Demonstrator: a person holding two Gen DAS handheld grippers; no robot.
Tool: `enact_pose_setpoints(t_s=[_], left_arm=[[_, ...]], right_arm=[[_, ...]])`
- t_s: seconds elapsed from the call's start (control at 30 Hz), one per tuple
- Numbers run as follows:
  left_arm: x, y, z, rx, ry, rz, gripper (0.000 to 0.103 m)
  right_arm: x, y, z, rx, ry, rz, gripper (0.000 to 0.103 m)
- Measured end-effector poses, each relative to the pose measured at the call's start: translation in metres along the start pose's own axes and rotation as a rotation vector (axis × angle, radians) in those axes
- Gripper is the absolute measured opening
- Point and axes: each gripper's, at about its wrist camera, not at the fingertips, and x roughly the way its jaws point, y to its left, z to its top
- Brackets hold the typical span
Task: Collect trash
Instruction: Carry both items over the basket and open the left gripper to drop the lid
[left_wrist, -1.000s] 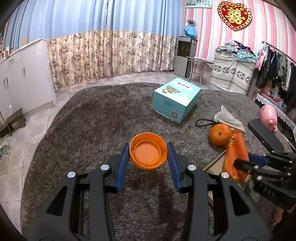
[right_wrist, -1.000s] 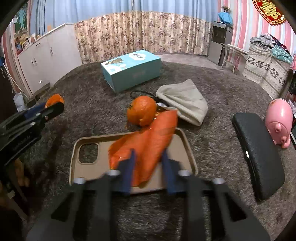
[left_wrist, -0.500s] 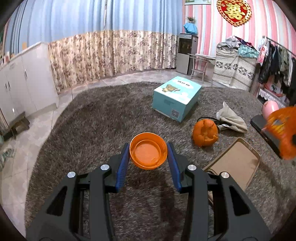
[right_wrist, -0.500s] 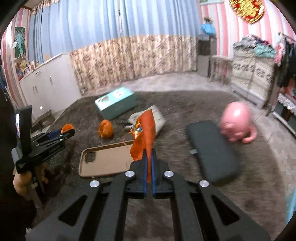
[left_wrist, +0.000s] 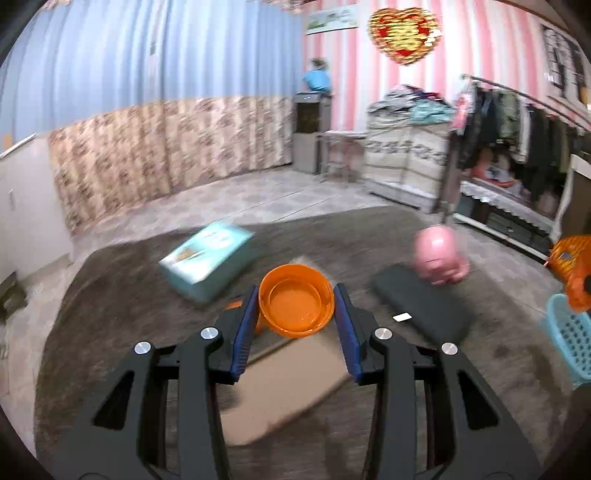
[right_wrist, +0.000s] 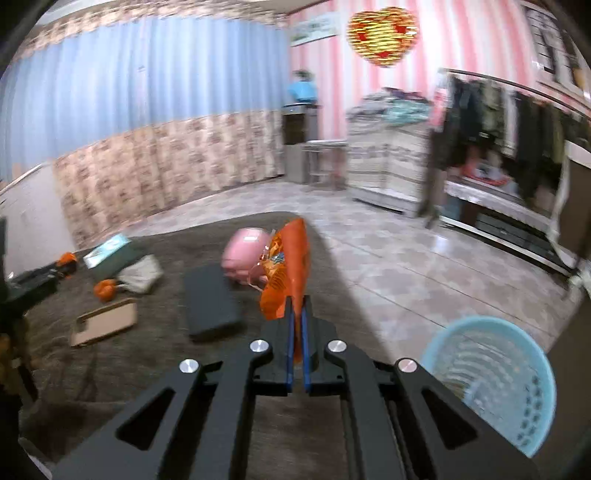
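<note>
Gripping an orange cap (left_wrist: 296, 304) over the rug (left_wrist: 110, 295), left gripper (left_wrist: 296, 314) fingers clamp its sides; right gripper (right_wrist: 295, 317) fingers pinch an orange wrapper (right_wrist: 286, 266), blue basket (right_wrist: 491, 380) near right.

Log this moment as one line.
left tool: shut on orange cap | right tool: shut on orange wrapper | blue basket: near right

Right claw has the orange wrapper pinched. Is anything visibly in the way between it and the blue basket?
Nothing visible. The right claw holds the orange wrapper up in the air, and the blue basket sits open-topped at lower right. Only bare rug edge and floor tiles lie between them.
</note>
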Motion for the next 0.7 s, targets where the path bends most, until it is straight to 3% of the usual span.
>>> enact_pose_setpoints(t_s=[0.2, 0.43, 0.7], left_arm=[[-0.009, -0.088, 0.016, 0.033, -0.031, -0.137, 0.040], [-0.032, -0.220, 0.020, 0.142, -0.079, -0.312, 0.040], [-0.038, -0.333, 0.007, 0.201, -0.045, -0.463, 0.040]], right_arm=[[-0.012, -0.070, -0.014, 0.087, -0.009, -0.150, 0.004], [-0.039, -0.152, -0.027, 0.179, -0.033, -0.296, 0.004], [-0.056, -0.216, -0.043, 0.279, -0.037, -0.384, 0.004]])
